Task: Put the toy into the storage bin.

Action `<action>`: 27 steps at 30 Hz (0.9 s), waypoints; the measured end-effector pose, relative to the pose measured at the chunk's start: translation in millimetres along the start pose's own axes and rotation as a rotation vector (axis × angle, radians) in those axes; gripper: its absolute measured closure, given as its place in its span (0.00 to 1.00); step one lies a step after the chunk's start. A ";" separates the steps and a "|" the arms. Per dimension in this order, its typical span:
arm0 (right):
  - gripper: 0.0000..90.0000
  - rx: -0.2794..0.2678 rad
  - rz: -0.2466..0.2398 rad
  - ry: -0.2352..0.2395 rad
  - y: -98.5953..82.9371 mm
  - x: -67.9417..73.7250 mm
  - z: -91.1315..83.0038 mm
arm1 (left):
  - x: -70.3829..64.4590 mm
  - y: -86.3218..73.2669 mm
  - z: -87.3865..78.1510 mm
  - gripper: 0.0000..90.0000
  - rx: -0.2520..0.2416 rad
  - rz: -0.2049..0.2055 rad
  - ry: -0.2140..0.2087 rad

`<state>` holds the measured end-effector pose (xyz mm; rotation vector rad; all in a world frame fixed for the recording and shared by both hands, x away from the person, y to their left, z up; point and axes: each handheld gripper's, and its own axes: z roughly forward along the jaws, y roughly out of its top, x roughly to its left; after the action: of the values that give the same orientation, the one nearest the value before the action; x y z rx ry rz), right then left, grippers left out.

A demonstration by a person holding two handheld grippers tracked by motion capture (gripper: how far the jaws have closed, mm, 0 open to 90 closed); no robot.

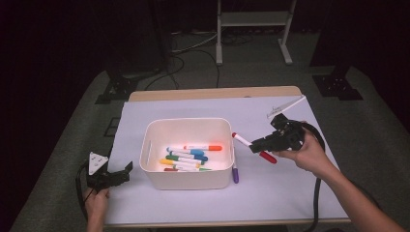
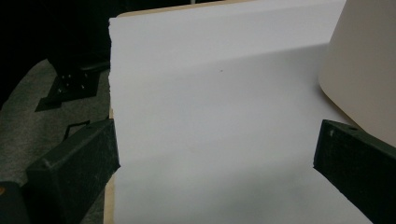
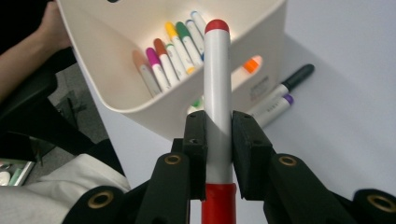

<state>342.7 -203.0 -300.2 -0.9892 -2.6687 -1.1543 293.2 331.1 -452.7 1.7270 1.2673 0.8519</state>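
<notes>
A: so where's the red marker (image 3: 217, 93) right now?

B: clamped between the jaws of the right gripper (image 1: 263, 143), up off the table just right of the white bin (image 1: 186, 130); capped tip pointing at the bin

A: and the left gripper (image 1: 116, 175)?

B: jaws wide apart, nothing in them; sitting left of the bin over the white sheet (image 2: 210, 116)

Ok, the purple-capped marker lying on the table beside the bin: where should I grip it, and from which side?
Probably grip the purple-capped marker mid-barrel, coming straight down from above. It lies flat close beside the bin wall, so set the jaws across the barrel, keeping one clear of that wall.
</notes>
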 end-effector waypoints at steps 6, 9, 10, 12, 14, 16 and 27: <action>0.84 0.017 -0.048 0.024 18.9 13.5 5.5 | 0.0 0.1 0.1 0.00 0.004 0.003 -0.001; 0.84 0.024 -0.071 0.044 28.3 20.4 10.1 | 0.0 0.1 0.1 0.00 0.003 0.002 0.000; 0.84 0.028 -0.077 0.049 31.2 22.5 11.8 | 0.0 0.0 0.1 0.00 0.003 0.003 0.000; 0.84 0.033 -0.090 0.062 36.5 26.1 15.6 | 0.0 0.1 0.1 0.00 0.004 0.003 -0.001; 0.84 0.036 -0.104 0.077 42.1 29.3 20.5 | 0.1 0.1 0.1 0.00 0.004 0.003 -0.001; 0.84 0.040 -0.111 0.094 46.1 31.0 24.4 | 0.1 0.1 0.1 0.00 0.004 0.003 -0.002; 0.84 0.072 -0.147 0.152 66.1 41.8 49.9 | 0.3 0.1 0.3 0.00 0.006 -0.002 -0.004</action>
<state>357.4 -113.3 -281.7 -0.6754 -2.6769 -1.1012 293.6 331.4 -452.7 1.7312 1.2693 0.8437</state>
